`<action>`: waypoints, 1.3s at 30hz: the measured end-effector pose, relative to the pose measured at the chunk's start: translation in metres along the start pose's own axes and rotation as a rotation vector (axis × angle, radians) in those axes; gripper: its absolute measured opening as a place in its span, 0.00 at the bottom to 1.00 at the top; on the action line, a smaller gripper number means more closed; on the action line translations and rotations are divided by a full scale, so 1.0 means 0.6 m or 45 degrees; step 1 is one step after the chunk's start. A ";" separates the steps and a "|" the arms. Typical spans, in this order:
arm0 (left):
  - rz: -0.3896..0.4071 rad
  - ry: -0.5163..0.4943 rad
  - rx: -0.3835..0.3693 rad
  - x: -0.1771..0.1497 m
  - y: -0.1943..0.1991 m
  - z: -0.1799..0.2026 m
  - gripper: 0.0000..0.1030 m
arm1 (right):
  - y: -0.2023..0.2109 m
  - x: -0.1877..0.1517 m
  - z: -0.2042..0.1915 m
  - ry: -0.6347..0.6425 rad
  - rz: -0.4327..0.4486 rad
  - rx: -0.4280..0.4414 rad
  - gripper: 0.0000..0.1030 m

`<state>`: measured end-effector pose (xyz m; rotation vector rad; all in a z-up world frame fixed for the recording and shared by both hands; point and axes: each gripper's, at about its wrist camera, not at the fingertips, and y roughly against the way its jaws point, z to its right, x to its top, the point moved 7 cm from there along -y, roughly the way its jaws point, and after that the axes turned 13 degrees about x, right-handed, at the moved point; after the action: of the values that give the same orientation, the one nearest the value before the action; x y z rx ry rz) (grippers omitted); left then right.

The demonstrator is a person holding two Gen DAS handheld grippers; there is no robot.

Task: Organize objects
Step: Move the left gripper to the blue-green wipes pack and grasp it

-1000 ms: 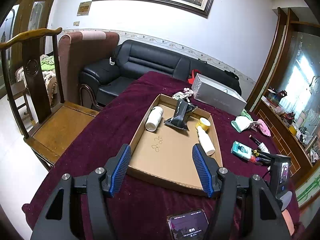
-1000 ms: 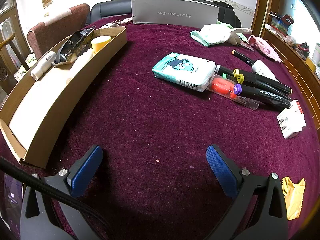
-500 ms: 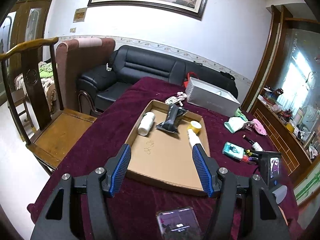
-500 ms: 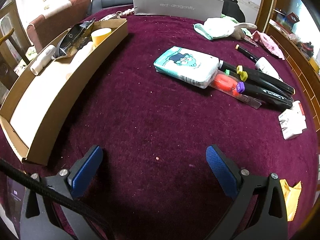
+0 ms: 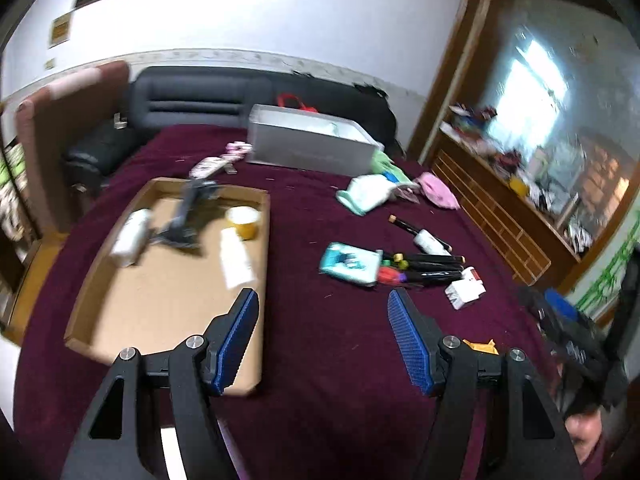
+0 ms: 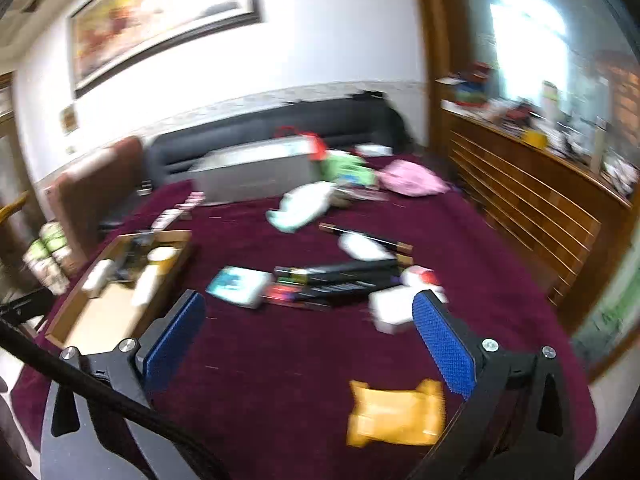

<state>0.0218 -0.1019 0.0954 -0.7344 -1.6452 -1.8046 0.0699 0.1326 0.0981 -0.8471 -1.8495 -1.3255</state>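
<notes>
Plainly, both grippers, left gripper (image 5: 323, 338) and right gripper (image 6: 308, 344), stand apart and empty. The yellow packet (image 6: 396, 414) lies on the cloth below the right one; it looks light, soft and crinkly, best pinched across its flat middle.

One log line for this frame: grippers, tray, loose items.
left gripper: open, empty | right gripper: open, empty | cardboard tray: partly filled | tissue pack, markers: loose on cloth

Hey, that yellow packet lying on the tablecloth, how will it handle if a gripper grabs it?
The yellow packet looks like a flat, crinkled pouch, so probably light and floppy. It likely won't roll, but lying flush on the cloth could make it awkward to pinch.
</notes>
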 end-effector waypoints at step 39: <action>-0.836 -0.180 -0.373 -0.084 -0.270 0.168 0.59 | -0.020 -0.051 0.123 -0.258 -0.099 0.180 1.00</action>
<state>-0.0615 0.0125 -0.0423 -0.4722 -1.8797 -2.5419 0.0645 0.1969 0.0497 -0.8686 -2.1254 -1.1750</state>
